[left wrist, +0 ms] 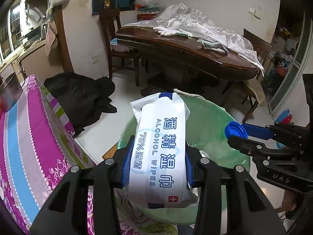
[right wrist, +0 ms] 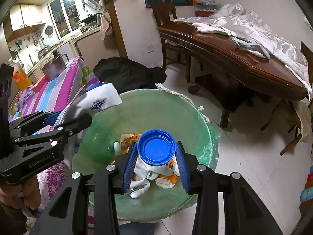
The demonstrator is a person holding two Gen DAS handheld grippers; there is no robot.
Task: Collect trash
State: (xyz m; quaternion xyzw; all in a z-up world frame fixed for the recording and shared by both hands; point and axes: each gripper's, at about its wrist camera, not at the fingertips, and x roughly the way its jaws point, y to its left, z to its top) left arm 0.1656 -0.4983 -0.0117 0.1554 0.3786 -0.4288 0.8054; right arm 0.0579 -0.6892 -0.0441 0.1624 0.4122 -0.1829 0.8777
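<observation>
From the left wrist view, the left gripper (left wrist: 157, 168) is clamped on a white soft plastic pack of alcohol wipes with blue lettering (left wrist: 159, 150), its blue ribbed pads pressing the pack's two long sides. The pack stands lengthwise between the fingers, its far end reaching out over the round bin lined with a translucent green plastic bag (left wrist: 207, 121). To the right, the right gripper (left wrist: 236, 135) holds a round blue plastic screw cap (left wrist: 233, 130) over the bin's right side. A table covered in a pink, blue and grey striped cloth (left wrist: 33, 141) lies at the left; a dark wooden dining table (left wrist: 176, 49) stands farther off.

From the right wrist view, the right gripper (right wrist: 156, 156) is closed on the blue cap (right wrist: 156, 148), one blue pad at each side of it. The cap sits directly above the green-lined bin (right wrist: 156, 107), where white and orange scraps of rubbish (right wrist: 154, 176) lie at the bottom. At the left, the left gripper (right wrist: 78, 117) holds the wipes pack (right wrist: 101, 99) just over the bin's near-left rim.
</observation>
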